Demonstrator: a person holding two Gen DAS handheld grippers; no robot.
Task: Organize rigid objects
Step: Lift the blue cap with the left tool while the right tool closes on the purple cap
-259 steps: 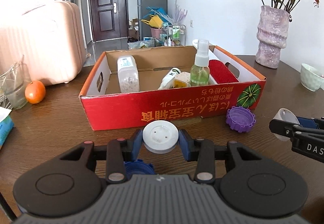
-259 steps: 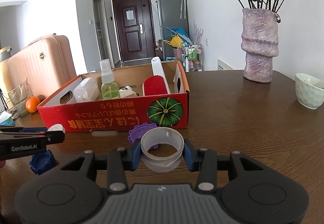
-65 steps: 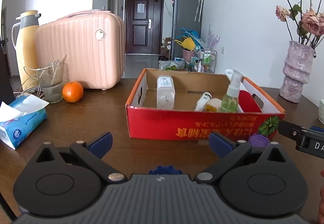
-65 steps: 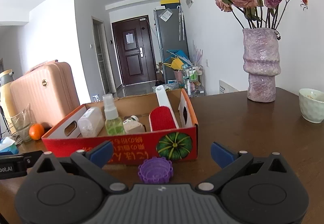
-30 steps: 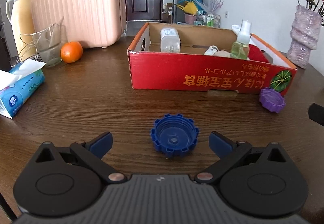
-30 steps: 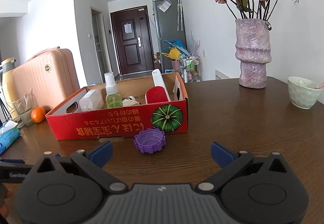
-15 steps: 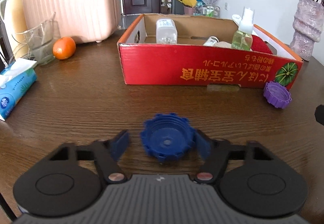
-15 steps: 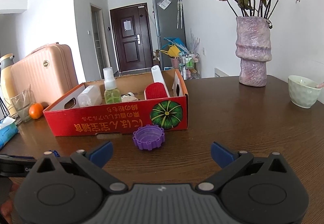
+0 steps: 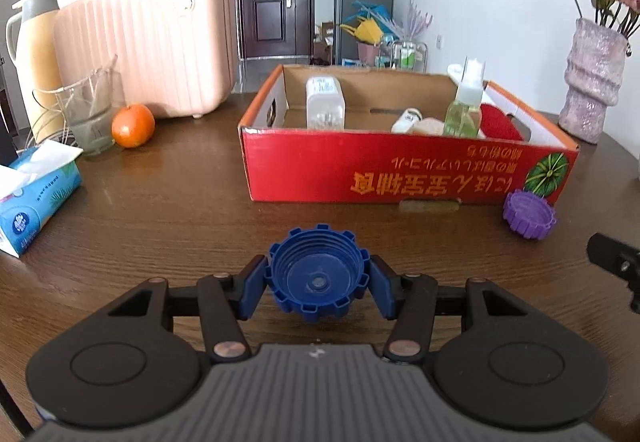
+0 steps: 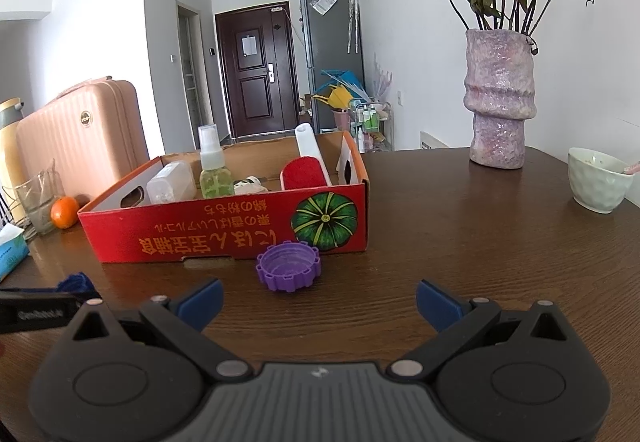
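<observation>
A: Left wrist: left gripper [image 9: 318, 281] closing, pads touching blue cap [image 9: 317, 277] on table [image 9: 160, 210]. Right gripper [image 10: 319, 300] spread, empty.
B: Seat pads on the ridges, then lift level toward box [image 9: 400, 170].

light: bright daylight | glare: left wall washed out | edges: fisheye bending, dark corners

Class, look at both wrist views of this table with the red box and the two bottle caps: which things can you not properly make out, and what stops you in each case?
- Red box floor, both views: hidden by its front wall.
- Small white bottle, left wrist view: mostly behind that wall; label too small.
- Blue cap, right wrist view: mostly behind the left gripper, whose jaws are closing on it.
- Bowl contents, right wrist view: hidden by its rim.
</observation>
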